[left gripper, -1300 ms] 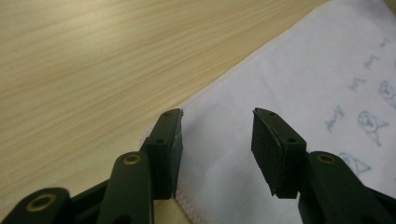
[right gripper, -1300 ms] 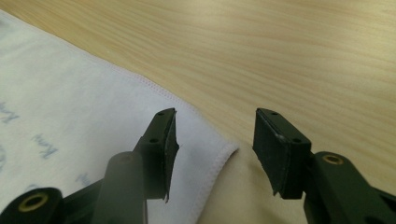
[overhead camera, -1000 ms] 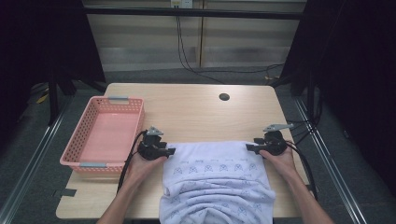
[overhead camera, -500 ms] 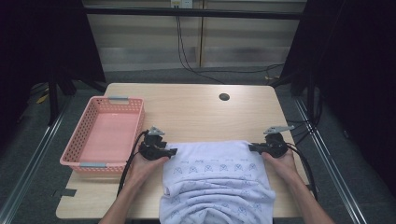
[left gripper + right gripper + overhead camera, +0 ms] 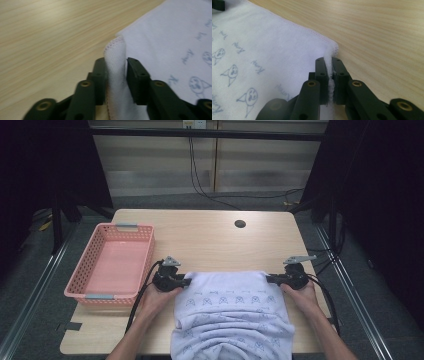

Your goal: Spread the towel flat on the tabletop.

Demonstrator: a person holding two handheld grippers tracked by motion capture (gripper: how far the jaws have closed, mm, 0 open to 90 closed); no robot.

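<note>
Towel [image 5: 232, 312] spread across the lower middle of the high view, near end draped over the table's [image 5: 210, 237] front edge, far hem lying straight between the two tools. At lower left of the cloth, left gripper [image 5: 181, 281] with jaws just closed in further — far left corner now between the pads [image 5: 136, 75], cloth bunched upright in the gap, pressed from both sides though not as tightly as on the other side. At lower right, right gripper [image 5: 272, 279] clamped hard on the far right corner, jaws nearly meeting with a thin ridge of towel [image 5: 274, 50] squeezed between the pads [image 5: 322, 75]. Compared with a second ago: both sets of jaws then standing wider at the hem, now both corners taken. Judged from that, grasping step about done — ready for lifting or folding the far edge. Further up, at middle left of the frame, pink basket [image 5: 87, 265] just beside the left hand [image 5: 160, 299], nothing inside it. Beyond, bare wood and a small dark hole [image 5: 240, 224] near the far edge.
</note>
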